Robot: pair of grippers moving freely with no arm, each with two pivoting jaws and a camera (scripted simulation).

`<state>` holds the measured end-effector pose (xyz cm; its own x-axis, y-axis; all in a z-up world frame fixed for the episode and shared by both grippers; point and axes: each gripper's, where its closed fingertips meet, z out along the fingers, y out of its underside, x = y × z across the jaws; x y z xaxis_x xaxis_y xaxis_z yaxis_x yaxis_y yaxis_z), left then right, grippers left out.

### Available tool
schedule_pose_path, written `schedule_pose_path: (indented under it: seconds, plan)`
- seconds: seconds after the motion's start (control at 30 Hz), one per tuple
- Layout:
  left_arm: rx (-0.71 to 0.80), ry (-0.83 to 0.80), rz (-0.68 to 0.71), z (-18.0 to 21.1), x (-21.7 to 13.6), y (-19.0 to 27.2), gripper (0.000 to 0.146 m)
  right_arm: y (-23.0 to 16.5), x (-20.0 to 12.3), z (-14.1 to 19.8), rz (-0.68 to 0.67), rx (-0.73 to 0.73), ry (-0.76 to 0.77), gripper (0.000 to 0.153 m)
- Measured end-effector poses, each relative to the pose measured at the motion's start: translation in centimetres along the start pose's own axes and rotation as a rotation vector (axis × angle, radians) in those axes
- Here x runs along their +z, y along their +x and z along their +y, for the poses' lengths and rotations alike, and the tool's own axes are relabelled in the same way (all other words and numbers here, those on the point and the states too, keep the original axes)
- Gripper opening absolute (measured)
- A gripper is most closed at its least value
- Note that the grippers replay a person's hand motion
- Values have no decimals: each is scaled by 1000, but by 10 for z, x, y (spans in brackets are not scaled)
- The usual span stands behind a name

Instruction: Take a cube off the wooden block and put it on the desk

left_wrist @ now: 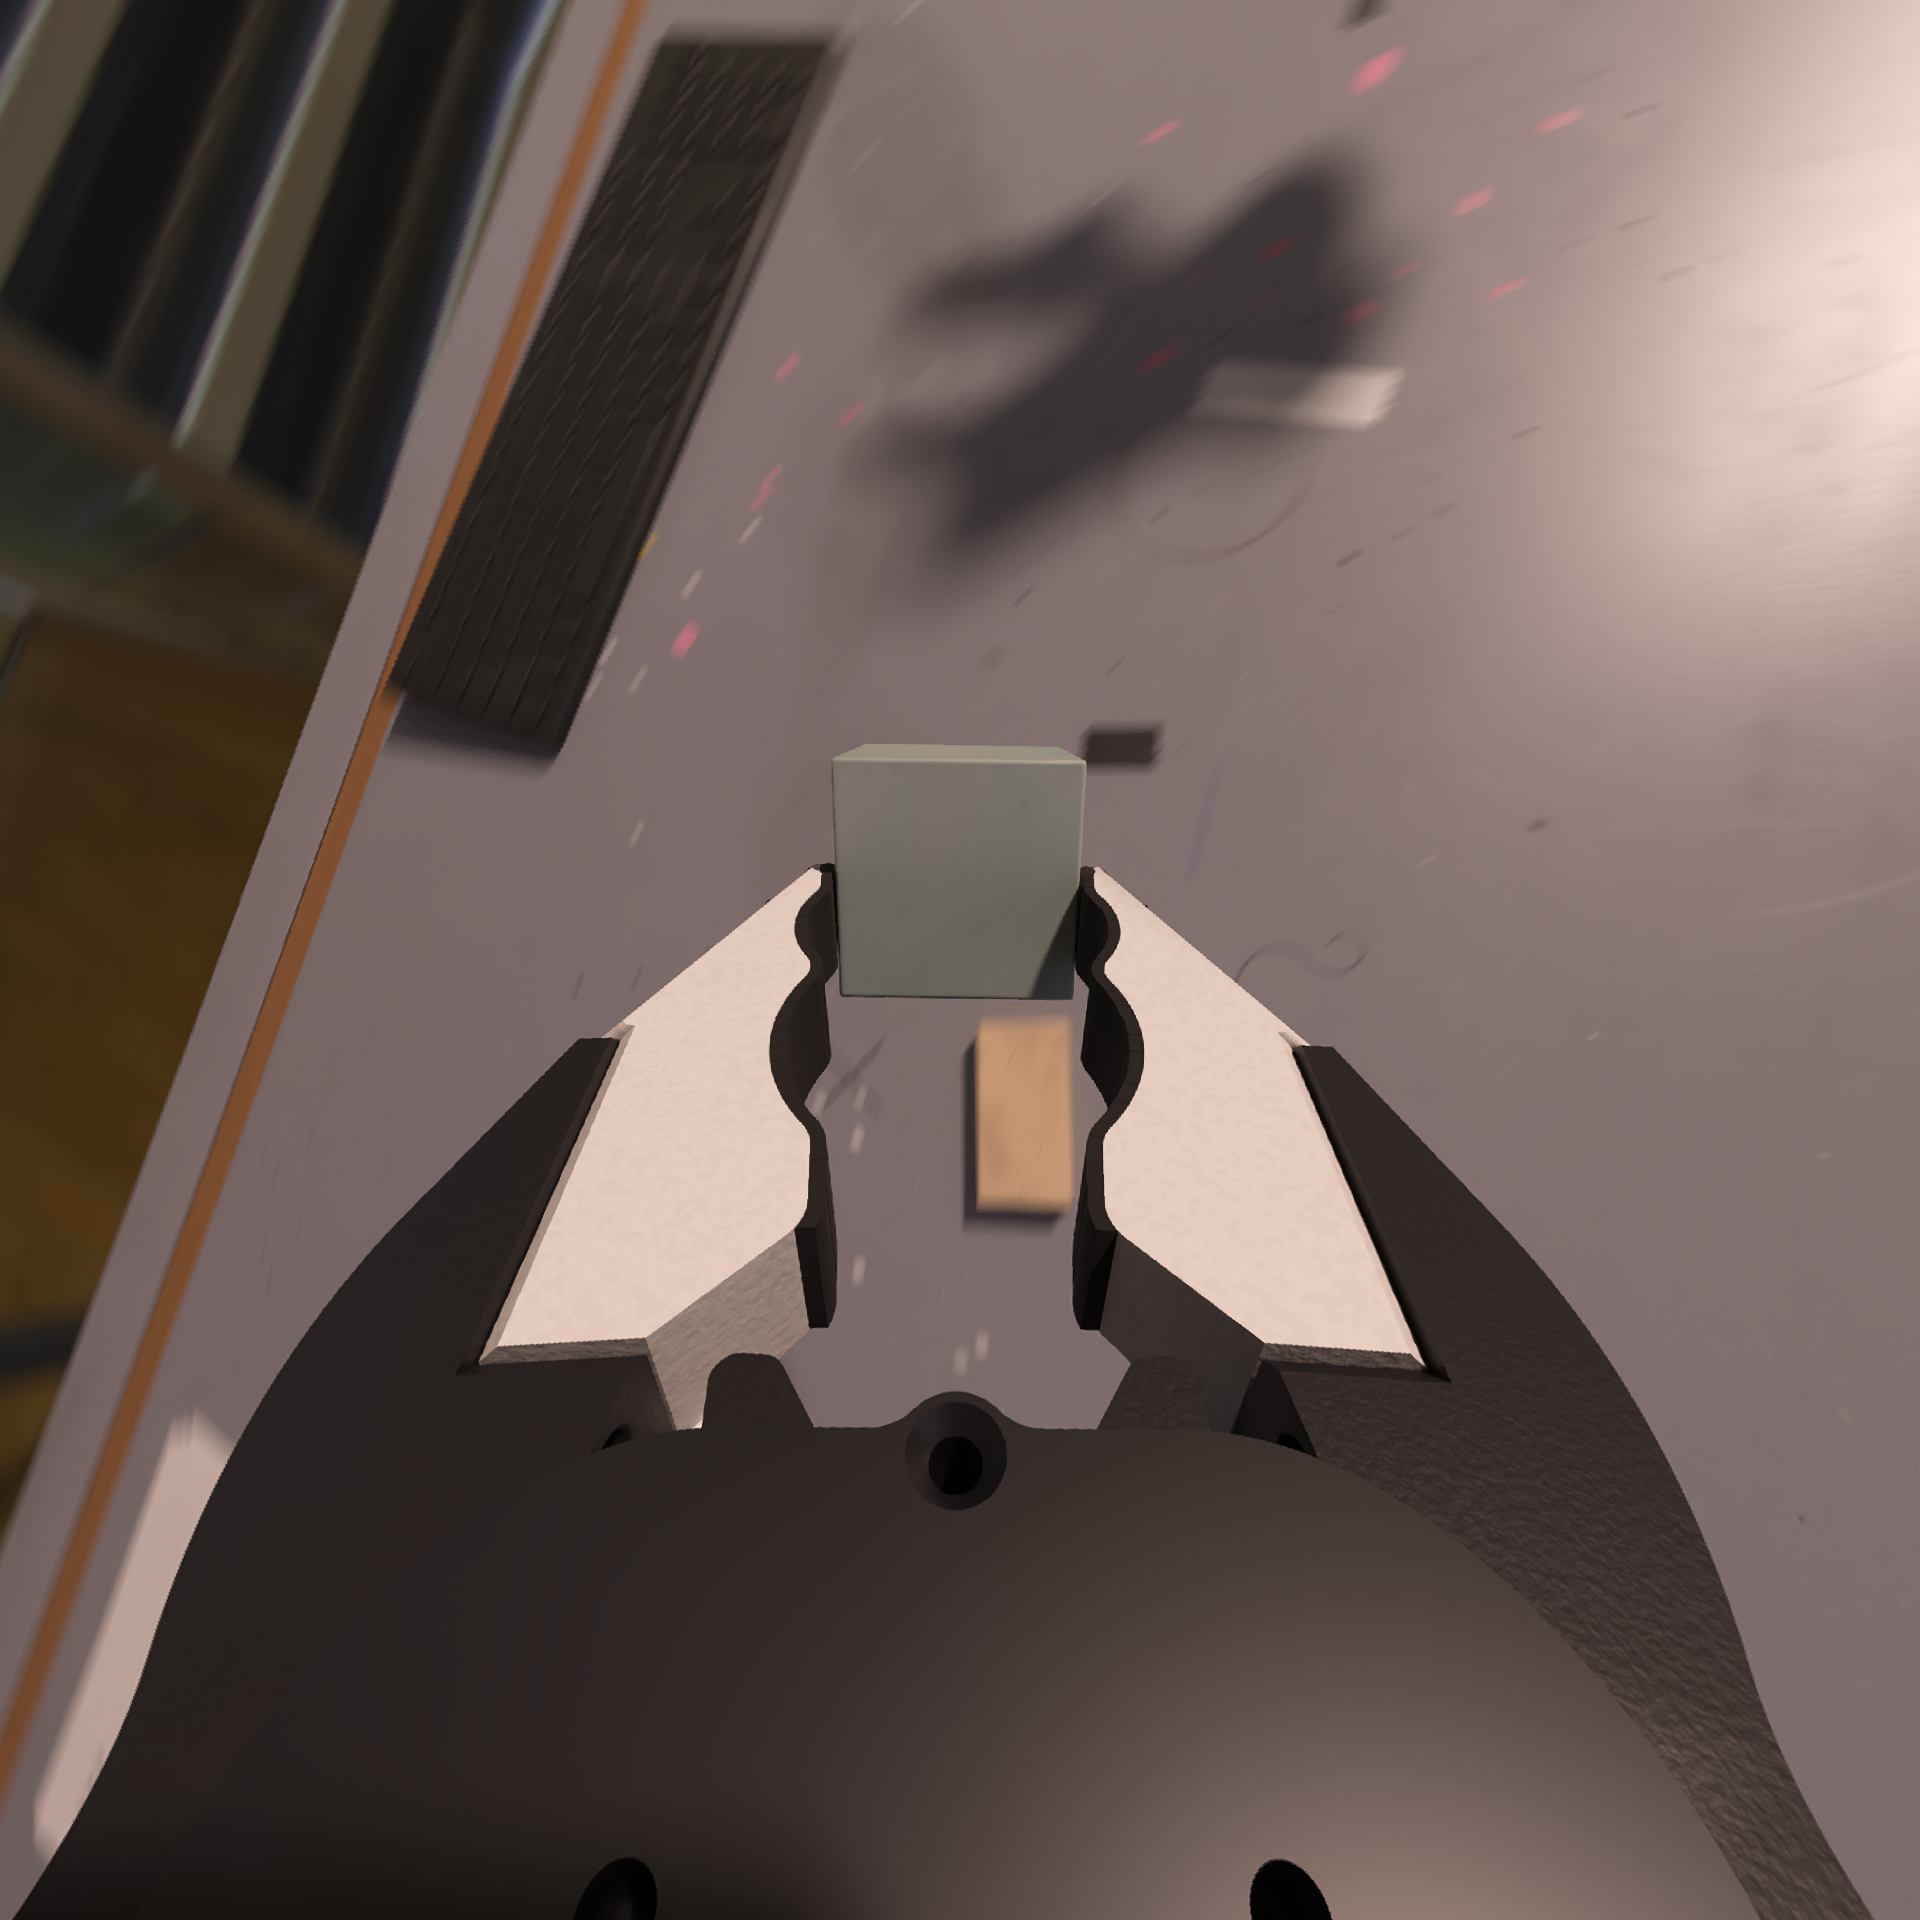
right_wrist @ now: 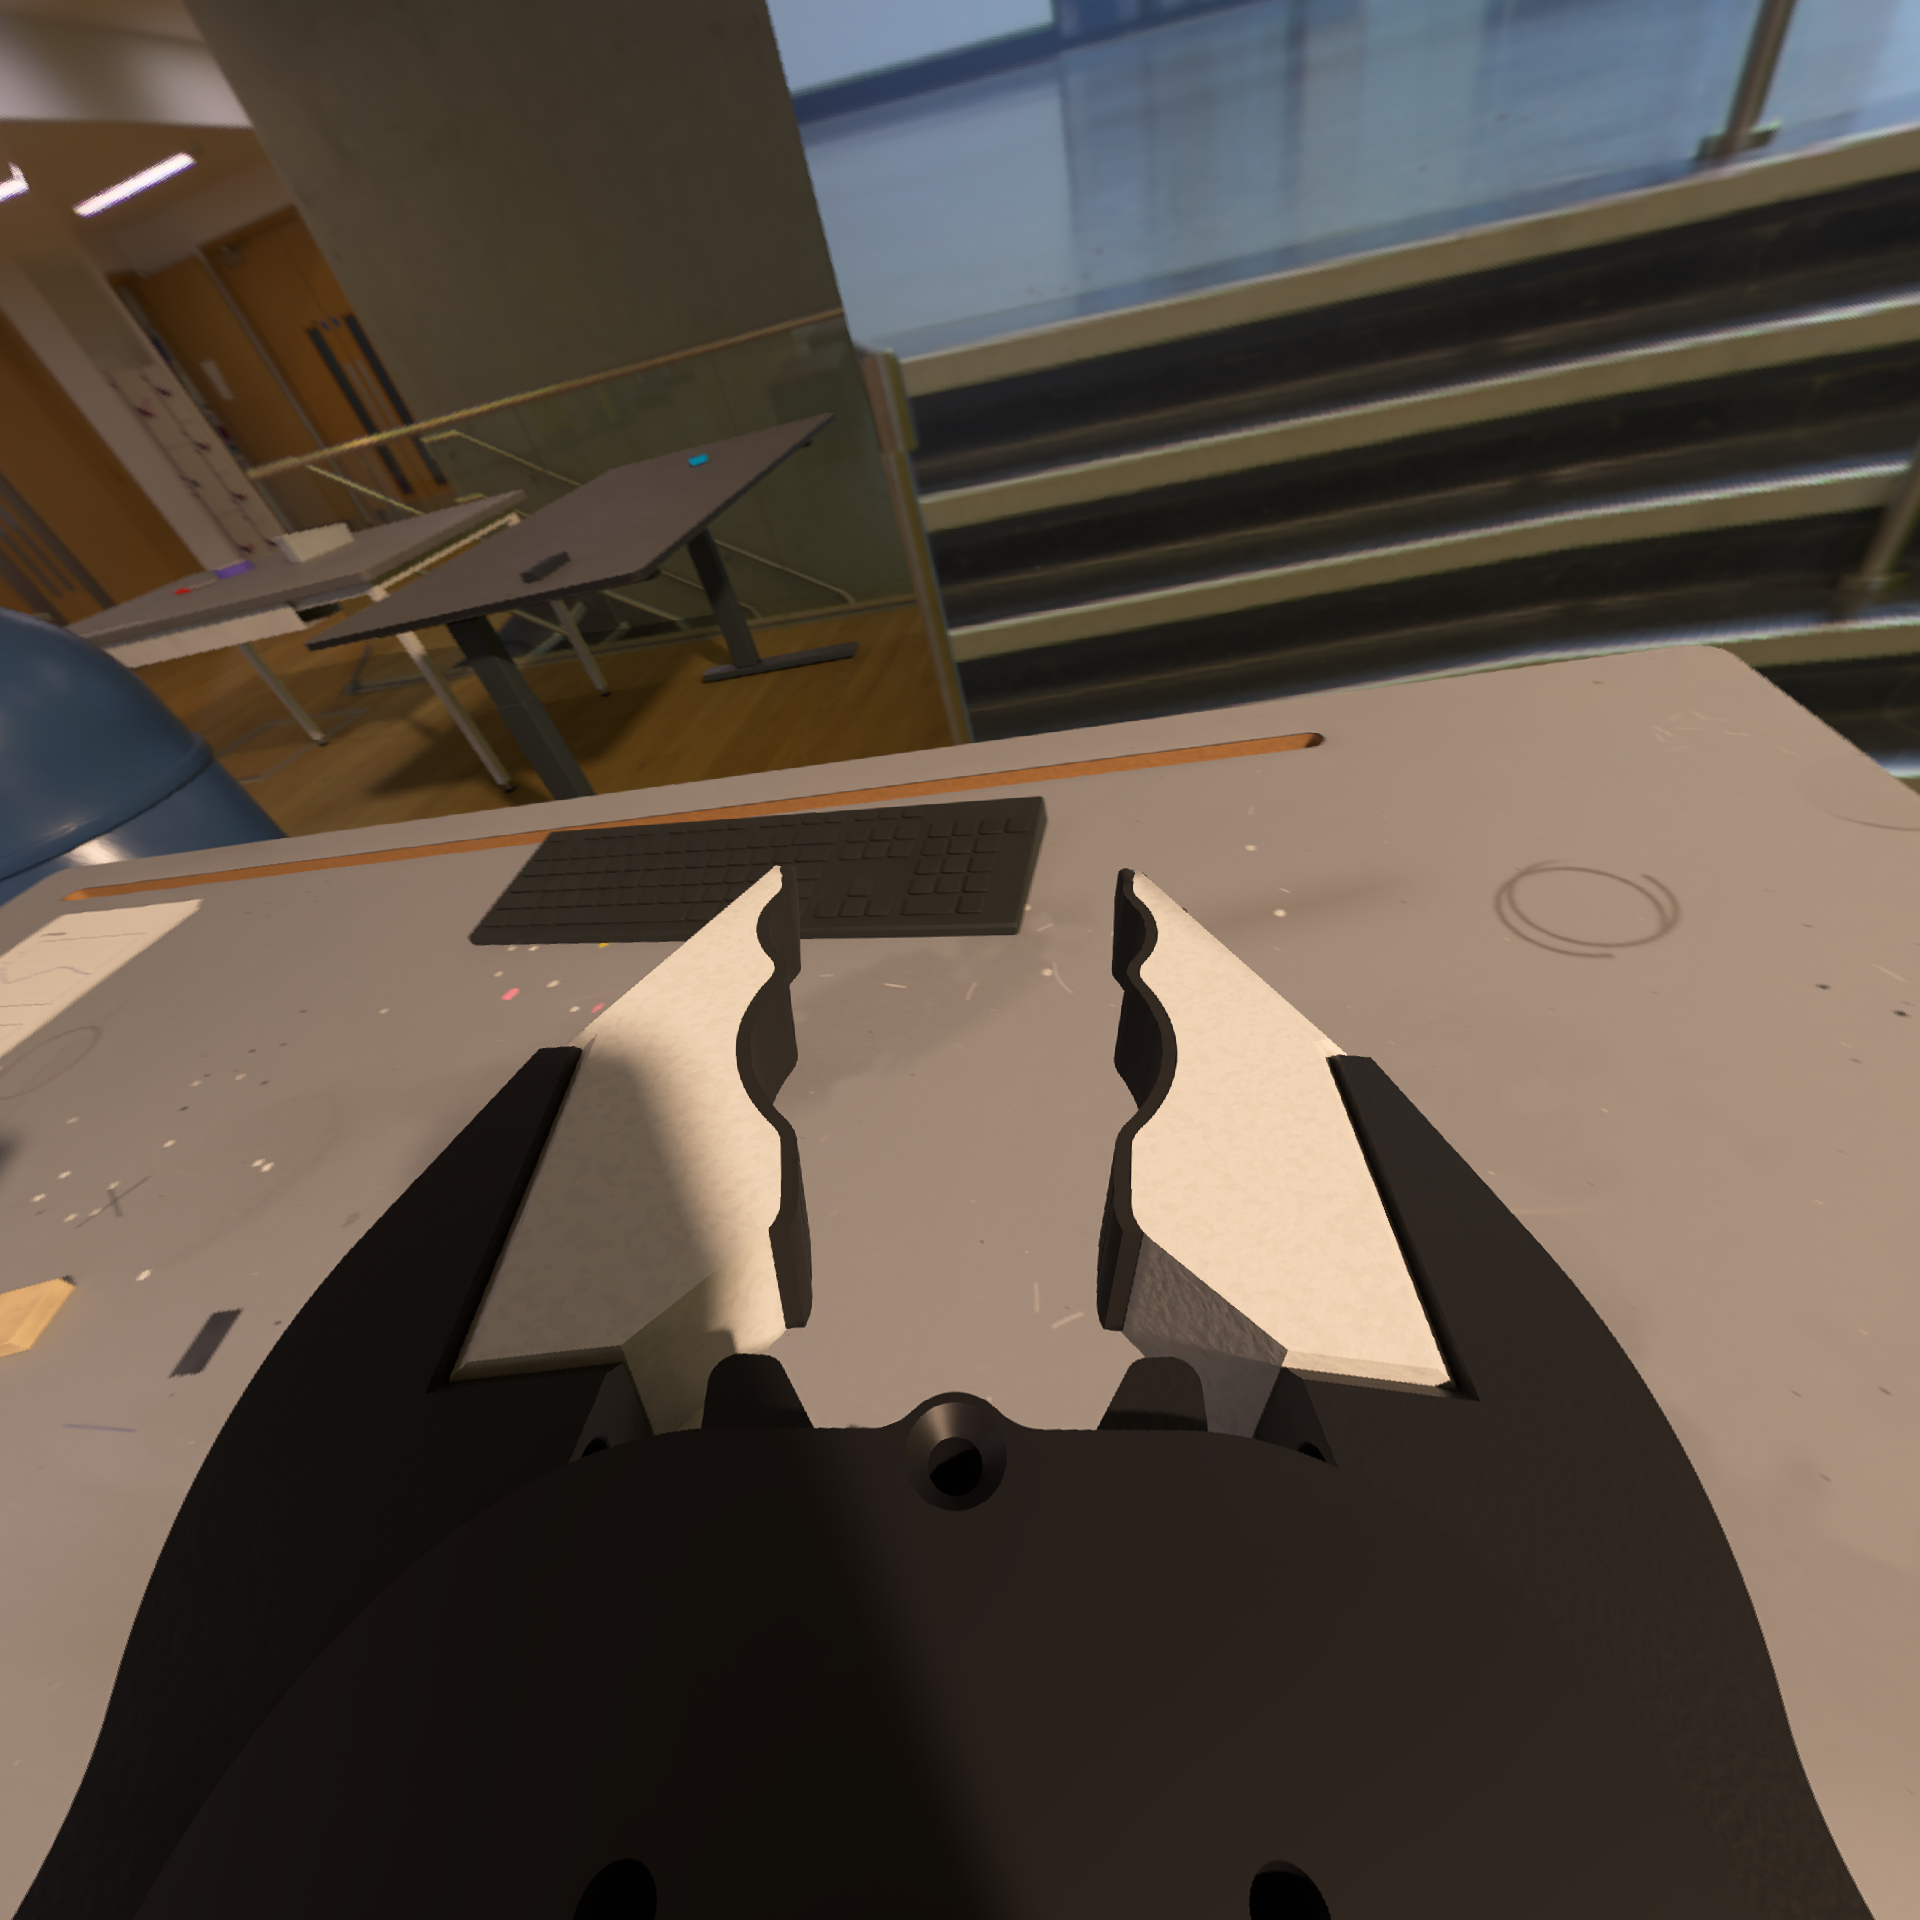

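Left gripper (left_wrist: 956, 914) clamps the grey cube (left_wrist: 956, 873) above the wooden block (left_wrist: 1023, 1112) — keyboard (left_wrist: 623, 384) beyond — right gripper (right_wrist: 951, 914) gapes empty

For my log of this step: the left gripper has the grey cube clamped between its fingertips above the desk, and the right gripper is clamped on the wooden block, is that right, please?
Not quite. The right gripper holds nothing: the right wrist view shows its fingers apart over bare desk. The wooden block lies on the desk. The left gripper does clamp the grey cube.

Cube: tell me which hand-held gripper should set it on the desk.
Left. The left hand-held gripper already clamps the grey cube above the desk, clear of the wooden block. The right hand-held gripper is open and empty.
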<state>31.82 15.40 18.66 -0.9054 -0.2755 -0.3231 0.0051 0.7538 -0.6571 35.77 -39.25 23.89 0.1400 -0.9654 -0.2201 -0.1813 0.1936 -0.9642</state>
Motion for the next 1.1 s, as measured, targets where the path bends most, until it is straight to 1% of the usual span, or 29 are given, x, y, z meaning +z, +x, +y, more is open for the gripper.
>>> schedule_pose_path:
  seconds: [0.03,0.1,0.13,0.2,0.27,0.33,0.43,0.53,0.63,0.73,0.87,0.93,1.1]
  plan:
    - [63,24,54,-19,13,15,46,-4,1,0,-16,4,3,61]
    - [187,1,132,-44,49,42,46,-12,5,0,-43,4,2,61]
    - [242,-27,171,-52,71,56,46,-16,8,1,-53,-2,-4,60]
    - [301,-80,253,-61,111,76,46,-23,12,4,-63,-21,-20,61]
    - [299,-90,317,-68,145,86,46,-31,16,6,-76,-36,-32,61]
    - [272,-86,357,-71,171,89,46,-36,20,8,-89,-45,-43,61]
    - [265,-101,367,-69,199,92,46,-40,24,11,-93,-59,-56,61]
    - [292,-112,386,-62,217,99,46,-43,29,14,-107,-53,-67,61]
    - [315,-162,328,-57,227,98,46,-44,33,18,-110,-59,-85,61]
    - [313,-191,330,-53,229,99,46,-43,35,19,-108,-65,-93,61]
    - [303,-155,354,-53,232,98,46,-43,35,20,-114,-57,-95,60]
    - [319,-161,329,-50,236,94,46,-42,36,21,-113,-54,-99,60]
    - [348,-131,326,-50,235,95,46,-40,36,22,-117,-44,-101,60]
